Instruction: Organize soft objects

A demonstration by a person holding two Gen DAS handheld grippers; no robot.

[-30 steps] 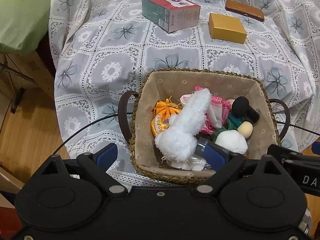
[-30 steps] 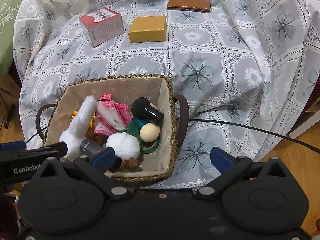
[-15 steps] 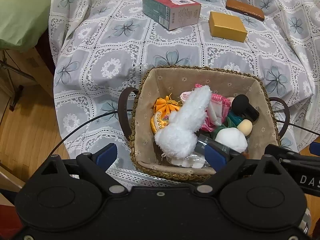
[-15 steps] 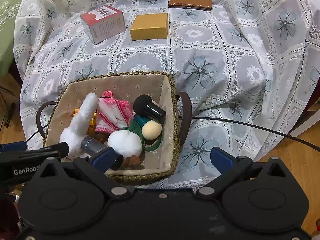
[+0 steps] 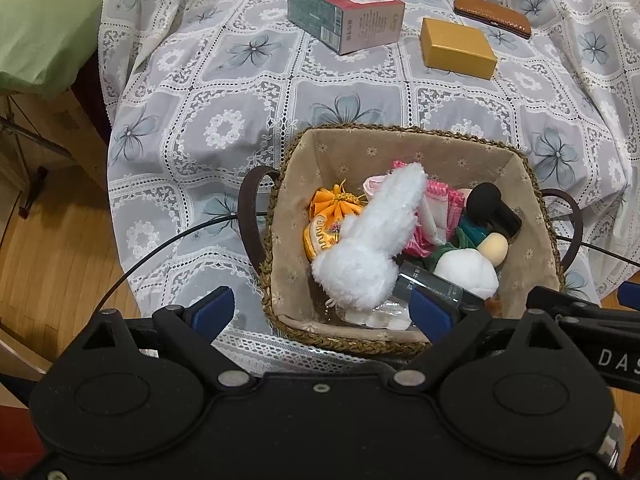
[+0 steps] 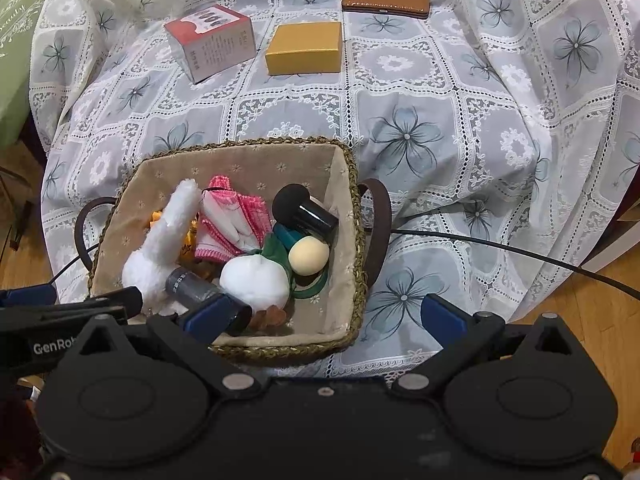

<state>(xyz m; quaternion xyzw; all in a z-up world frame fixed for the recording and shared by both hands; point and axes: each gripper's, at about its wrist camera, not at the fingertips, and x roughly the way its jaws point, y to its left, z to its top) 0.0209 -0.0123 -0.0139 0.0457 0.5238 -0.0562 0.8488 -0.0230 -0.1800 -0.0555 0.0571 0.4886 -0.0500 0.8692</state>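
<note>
Both tools, left tool and right tool, hung wide apart, holding nothing, and had backed off slightly. Fluffy white toy lay in the basket with other soft things.

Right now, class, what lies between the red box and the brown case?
The yellow box, between the red box and brown case, clearest in the right wrist view.

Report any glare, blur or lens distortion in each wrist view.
Left wrist view: sharp, soft even light, fisheye bends the tablecloth edges; slight sheen on the clear plastic under the white plush. Right wrist view: equally sharp, a small highlight on the black brush handle.
</note>
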